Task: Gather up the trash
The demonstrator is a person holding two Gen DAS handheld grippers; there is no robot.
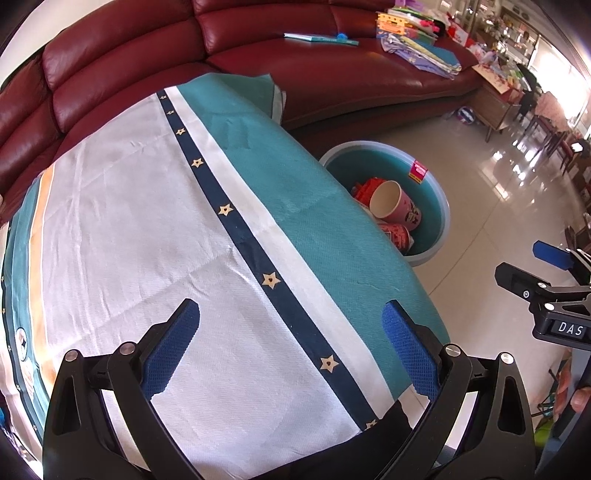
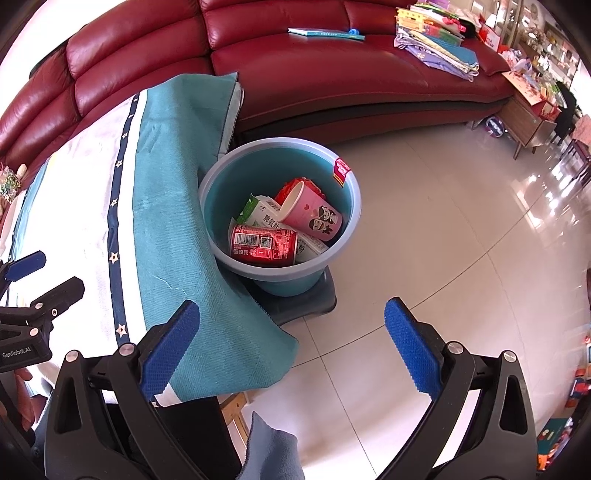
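A light blue bucket (image 2: 218, 184) stands on the floor beside the table, also in the left wrist view as the bucket (image 1: 443, 206). Inside lie a pink paper cup (image 2: 314, 216), a red can (image 2: 264, 245), a green-and-white carton (image 2: 258, 214) and a red wrapper (image 2: 295, 186). The pink cup (image 1: 395, 203) shows in the left view too. My left gripper (image 1: 291, 347) hovers open over the tablecloth (image 1: 147, 221), holding nothing. My right gripper (image 2: 291, 347) is open and empty above the table's edge and floor, short of the bucket.
A red leather sofa (image 2: 332, 74) runs behind the table and bucket, with a book (image 2: 325, 34) and a stack of papers and cloth (image 2: 436, 40) on it. Glossy tiled floor (image 2: 443, 240) spreads to the right. A wooden side table (image 2: 528, 118) stands at far right.
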